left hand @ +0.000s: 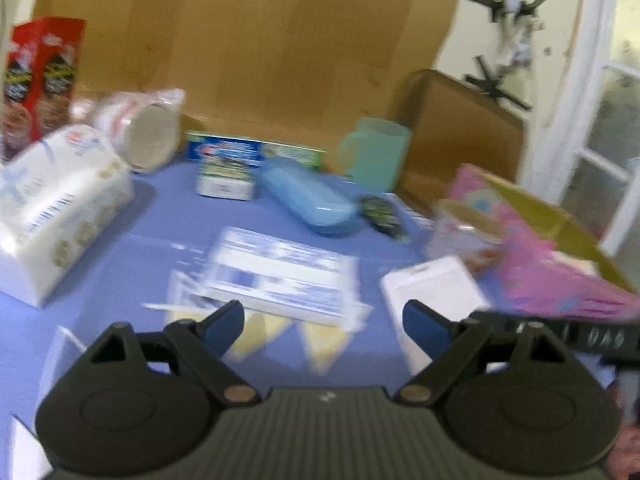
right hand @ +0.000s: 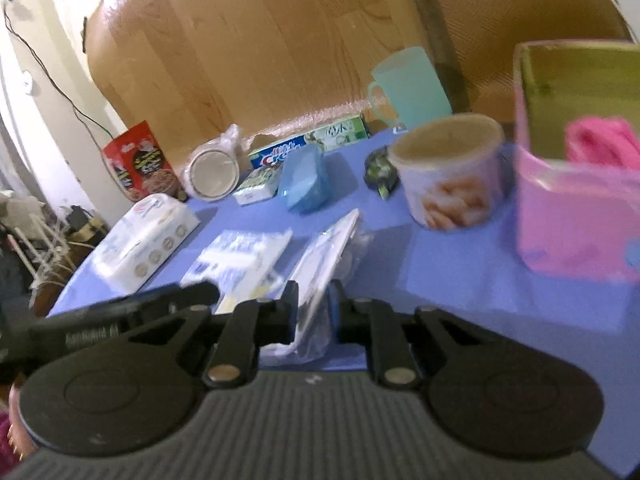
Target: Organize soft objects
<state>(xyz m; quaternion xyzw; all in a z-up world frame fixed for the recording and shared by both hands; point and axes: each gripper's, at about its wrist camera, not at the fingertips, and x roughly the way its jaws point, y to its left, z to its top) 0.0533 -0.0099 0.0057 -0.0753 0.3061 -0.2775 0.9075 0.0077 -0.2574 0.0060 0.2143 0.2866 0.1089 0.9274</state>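
Observation:
My right gripper (right hand: 314, 304) is shut on a flat white packet in clear plastic wrap (right hand: 326, 256) and holds it tilted above the blue table; the packet also shows in the left wrist view (left hand: 434, 292). My left gripper (left hand: 323, 322) is open and empty, just above a blue-and-white packet with yellow pieces (left hand: 280, 276), which also shows in the right wrist view (right hand: 240, 258). A pink box (right hand: 576, 200) with a pink soft item (right hand: 604, 142) inside stands at the right; it also shows in the left wrist view (left hand: 560, 256). A white tissue pack (left hand: 56, 208) lies at the left.
On the blue table (right hand: 460, 272) are a biscuit tub (right hand: 452, 172), a blue case (left hand: 308, 196), a teal mug (left hand: 376, 152), a toothpaste box (left hand: 256, 152), a small white box (left hand: 226, 182), a wrapped roll (left hand: 148, 136), a red cereal box (left hand: 40, 76) and a dark green item (left hand: 382, 212). A wooden board (left hand: 248, 40) stands behind.

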